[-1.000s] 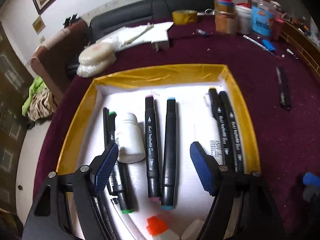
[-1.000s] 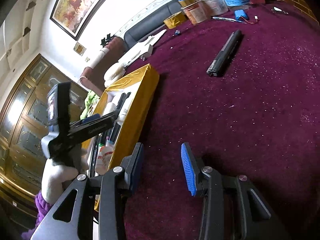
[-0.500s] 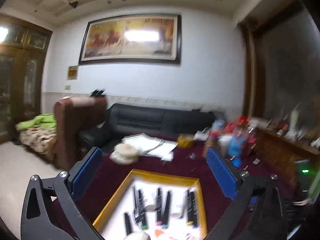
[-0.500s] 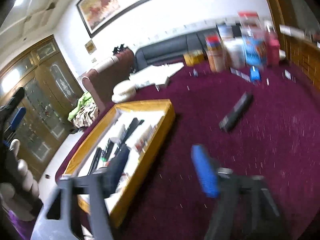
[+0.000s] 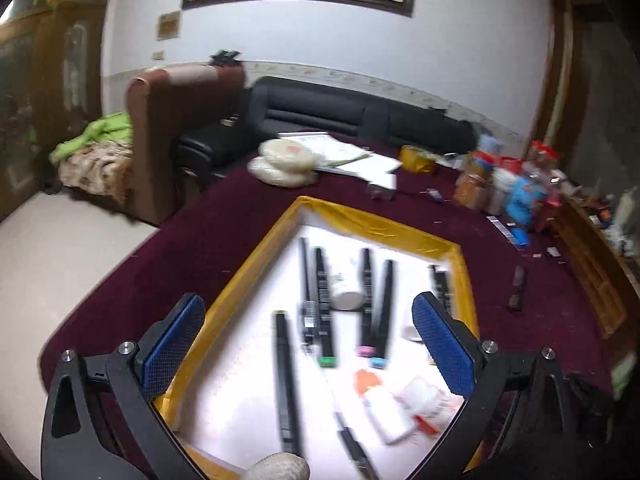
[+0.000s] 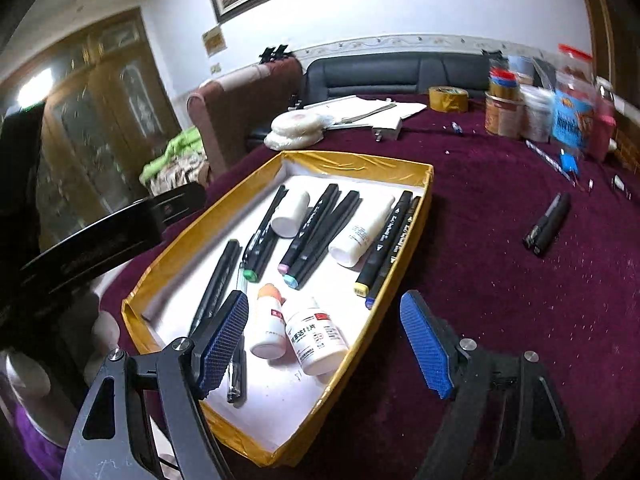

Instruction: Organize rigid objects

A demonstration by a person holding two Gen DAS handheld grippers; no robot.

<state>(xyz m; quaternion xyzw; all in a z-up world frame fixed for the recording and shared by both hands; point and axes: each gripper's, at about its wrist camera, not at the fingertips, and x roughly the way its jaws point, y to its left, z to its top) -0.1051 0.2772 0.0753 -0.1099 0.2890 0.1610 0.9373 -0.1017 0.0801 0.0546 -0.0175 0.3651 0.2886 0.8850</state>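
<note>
Markers and small bottles lie in a shallow box (image 6: 416, 188) with gold-taped walls and a white floor, set on a desk (image 6: 500, 280) covered in dark red cloth. In the right wrist view, two pairs of black markers (image 6: 320, 224) lie side by side in the middle of the box with pink and blue caps toward the camera, another pair (image 6: 388, 240) with yellow and blue ends runs along the right wall, and a green-capped marker (image 6: 260, 240) lies further left. A white bottle (image 6: 360, 236) lies on its side between the middle and right pairs, a smaller white one (image 6: 292, 214) lies near the far end, and two pill bottles (image 6: 316, 336) lie touching at the near end, one with an orange cap. One black marker (image 6: 548, 224) lies alone on the cloth, well apart to the right of the box. The left tongs (image 5: 308, 348) hang over the near half of the box with blue pads spread wide, nothing between them. The right tongs (image 6: 324, 344) have just been opening; their pads stand apart over the box's near right wall, gripping nothing. Jars (image 6: 516, 108) and a roll of tape (image 6: 448, 98) stand at the far edge of the desk.
</note>
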